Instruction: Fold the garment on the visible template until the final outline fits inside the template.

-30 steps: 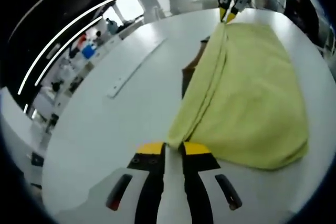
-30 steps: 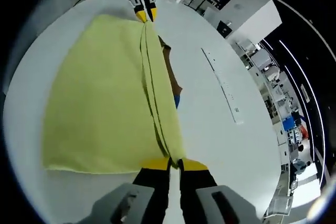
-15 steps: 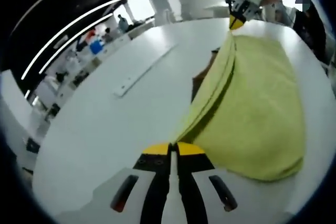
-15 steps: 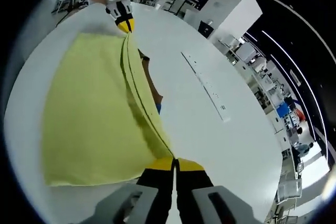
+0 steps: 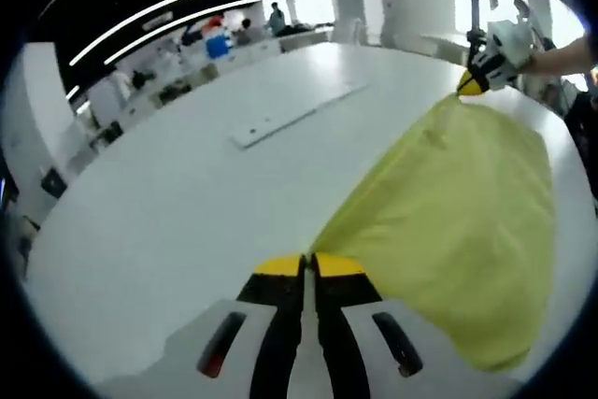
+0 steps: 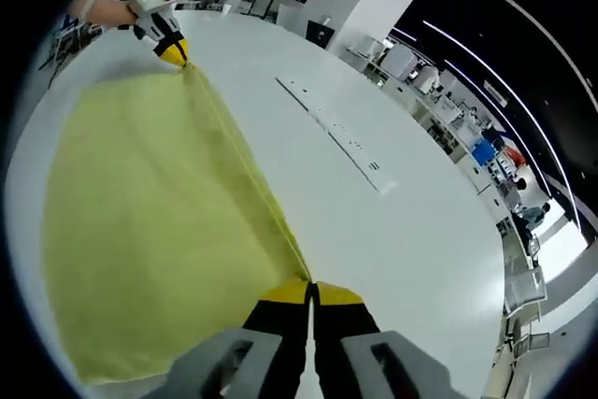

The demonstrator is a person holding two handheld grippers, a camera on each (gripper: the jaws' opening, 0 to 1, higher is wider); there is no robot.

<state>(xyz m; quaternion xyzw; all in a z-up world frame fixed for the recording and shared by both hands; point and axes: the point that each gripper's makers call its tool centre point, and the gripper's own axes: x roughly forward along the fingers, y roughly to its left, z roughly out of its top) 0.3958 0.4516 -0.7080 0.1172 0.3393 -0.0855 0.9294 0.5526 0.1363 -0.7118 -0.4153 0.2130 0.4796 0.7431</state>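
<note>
Left gripper [image 5: 308,263] closed on one corner of the yellow garment [image 5: 458,221], with the cloth spreading toward 2 o'clock up to the right gripper [image 5: 470,84]. Right gripper [image 6: 311,289] also closed on a corner, with the garment [image 6: 149,231] stretched taut toward 11 o'clock to the left gripper [image 6: 175,51]. Beneath the cloth, the white table [image 6: 374,221], with a long white strip [image 6: 332,135] lying well apart at 12 o'clock.

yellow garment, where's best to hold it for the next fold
Keep hold of the two ends of its taut top edge: the left gripper pinches one corner of the yellow garment, the right gripper the other. The cloth hangs flat from that edge, so it stays spread.
</note>
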